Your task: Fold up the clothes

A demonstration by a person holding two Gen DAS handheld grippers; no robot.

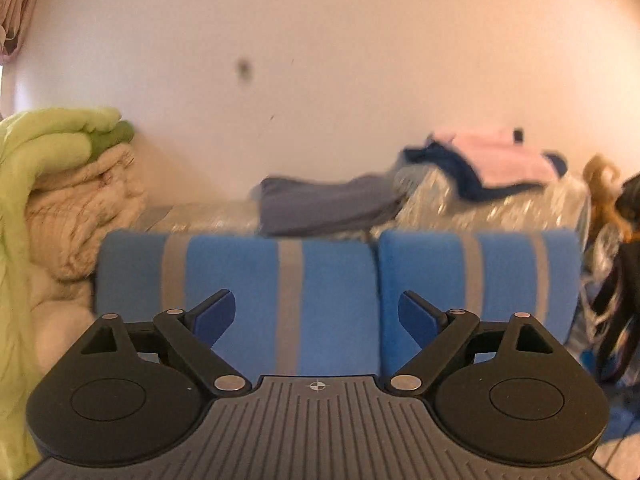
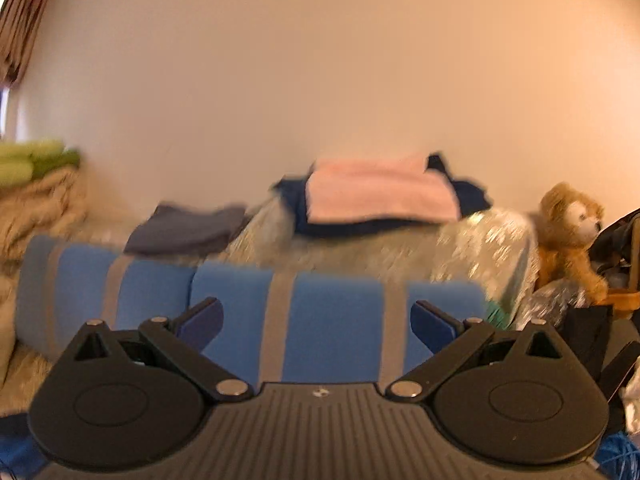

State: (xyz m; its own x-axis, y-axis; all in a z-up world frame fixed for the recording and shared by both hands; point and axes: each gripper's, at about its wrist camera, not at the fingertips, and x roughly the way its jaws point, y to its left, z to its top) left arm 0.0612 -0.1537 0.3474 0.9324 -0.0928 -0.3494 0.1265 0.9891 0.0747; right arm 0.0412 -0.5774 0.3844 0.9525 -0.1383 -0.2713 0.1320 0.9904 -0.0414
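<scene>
Both grippers face a wall and a blue cushion with grey stripes (image 1: pixel 328 284) (image 2: pixel 320 312). My left gripper (image 1: pixel 317 316) is open, with nothing between its blue pads. My right gripper (image 2: pixel 316 322) is open too and holds nothing. Behind the cushion, folded clothes lie on a silvery cover (image 1: pixel 520 204) (image 2: pixel 460 248): a grey-blue garment (image 1: pixel 324 204) (image 2: pixel 188 232) to the left, and a pink garment (image 1: pixel 504 160) (image 2: pixel 380 196) on top of a dark blue one (image 1: pixel 452 168) (image 2: pixel 468 192) to the right. Both views are blurred.
A pile of beige blankets (image 1: pixel 80 208) (image 2: pixel 36 208) with a light green quilt (image 1: pixel 44 144) (image 2: pixel 28 160) on top stands at the left. A brown teddy bear (image 2: pixel 568 236) (image 1: pixel 600 192) and a black bag (image 2: pixel 612 260) (image 1: pixel 624 280) sit at the right. A curtain (image 1: pixel 16 0) hangs top left.
</scene>
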